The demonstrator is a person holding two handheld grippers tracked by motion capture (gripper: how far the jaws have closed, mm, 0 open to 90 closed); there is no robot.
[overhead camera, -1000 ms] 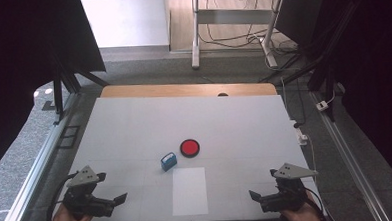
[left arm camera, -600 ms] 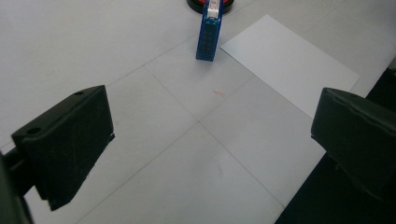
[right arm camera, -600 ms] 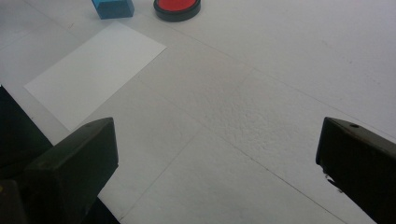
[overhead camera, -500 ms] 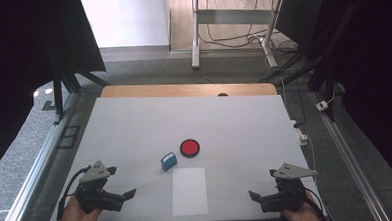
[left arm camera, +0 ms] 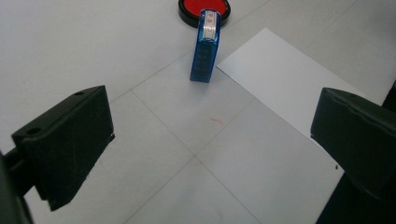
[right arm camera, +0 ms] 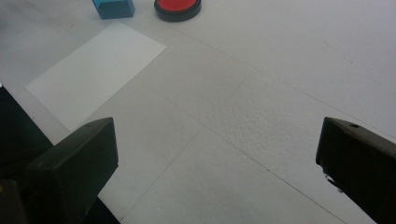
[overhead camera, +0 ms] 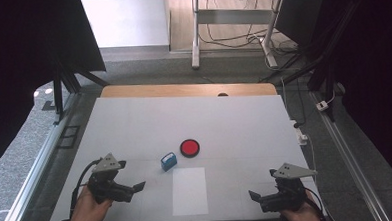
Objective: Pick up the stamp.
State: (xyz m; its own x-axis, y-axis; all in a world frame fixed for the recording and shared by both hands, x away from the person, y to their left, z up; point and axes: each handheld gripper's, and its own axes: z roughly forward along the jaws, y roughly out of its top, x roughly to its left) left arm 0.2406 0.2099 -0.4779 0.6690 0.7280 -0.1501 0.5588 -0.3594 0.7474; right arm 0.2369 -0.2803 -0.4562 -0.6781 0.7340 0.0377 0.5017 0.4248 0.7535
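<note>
Stamp (overhead camera: pixel 168 161) left of pad (overhead camera: pixel 189 148); paper (overhead camera: pixel 189 191) before both (near edge).

Even, soft light is falling on the white bench (overhead camera: pixel 134 123), leaving only faint shadows under each hand-held gripper. Beyond the bench, the room's sides are sinking into near-black. The jaws nearest the gripper cameras are looking slightly soft; the high view is appearing mildly grainy.

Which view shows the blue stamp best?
The left gripper view: the stamp stands whole and close, its label readable as red print. The high view shows it small; the right gripper view crops its top.
</note>
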